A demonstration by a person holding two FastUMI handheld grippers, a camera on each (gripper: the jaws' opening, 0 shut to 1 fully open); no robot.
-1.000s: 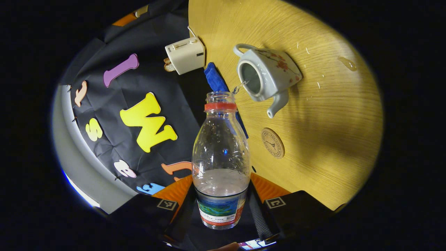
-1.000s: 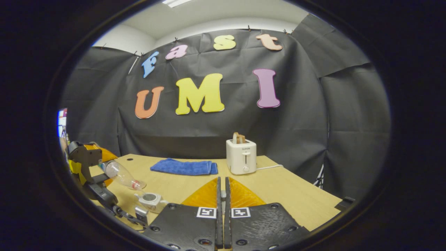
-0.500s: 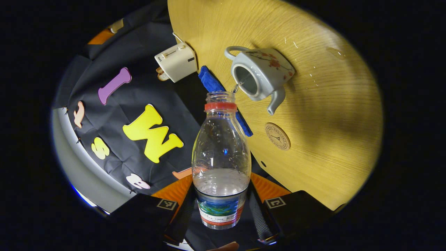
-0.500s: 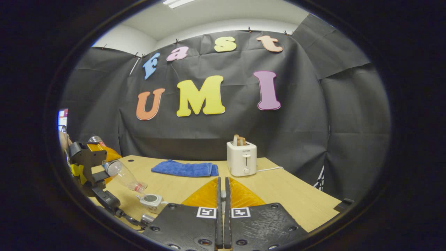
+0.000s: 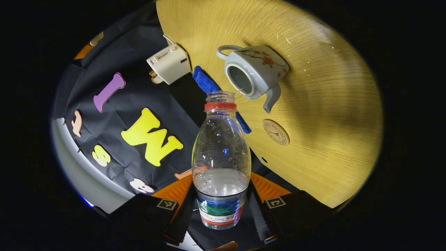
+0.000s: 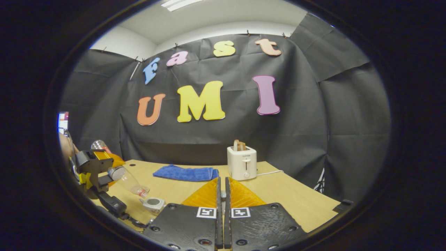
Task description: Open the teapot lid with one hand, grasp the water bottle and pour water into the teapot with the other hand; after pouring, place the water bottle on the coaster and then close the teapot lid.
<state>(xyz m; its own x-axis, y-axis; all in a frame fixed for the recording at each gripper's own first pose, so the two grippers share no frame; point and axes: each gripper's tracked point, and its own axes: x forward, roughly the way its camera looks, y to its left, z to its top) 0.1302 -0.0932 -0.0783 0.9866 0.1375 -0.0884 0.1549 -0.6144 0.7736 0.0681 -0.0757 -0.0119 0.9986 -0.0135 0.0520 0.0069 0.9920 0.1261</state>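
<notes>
Wood-grain tabletop [image 5: 313, 146] under booth lighting, with small droplets and a wet patch lying past the teapot.

Left claw [image 5: 223, 209] clenched on the water bottle [image 5: 221, 164], gripping it low by the label. Bottle tipped, mouth aimed at the teapot [image 5: 254, 71], which stands on the tabletop with its opening bare. Only a thin trickle shows at the bottle mouth, so I judge the pour nearly finished. Water remains in the bottle.

Right claw [image 6: 223, 205]: fingers pressed together with just a sliver between. Whether the teapot lid sits pinched there I cannot tell.

Coaster [image 5: 276, 132] lies bare, just beside the teapot's spout.

Done, as I judge it: lid off, bottle grasped, pouring under way or ending.

Left: right the bottle, set it on the coaster, close the lid.

Toaster [image 6: 241, 162] and blue cloth [image 6: 186, 173] stand at the far edge, untouched.
</notes>
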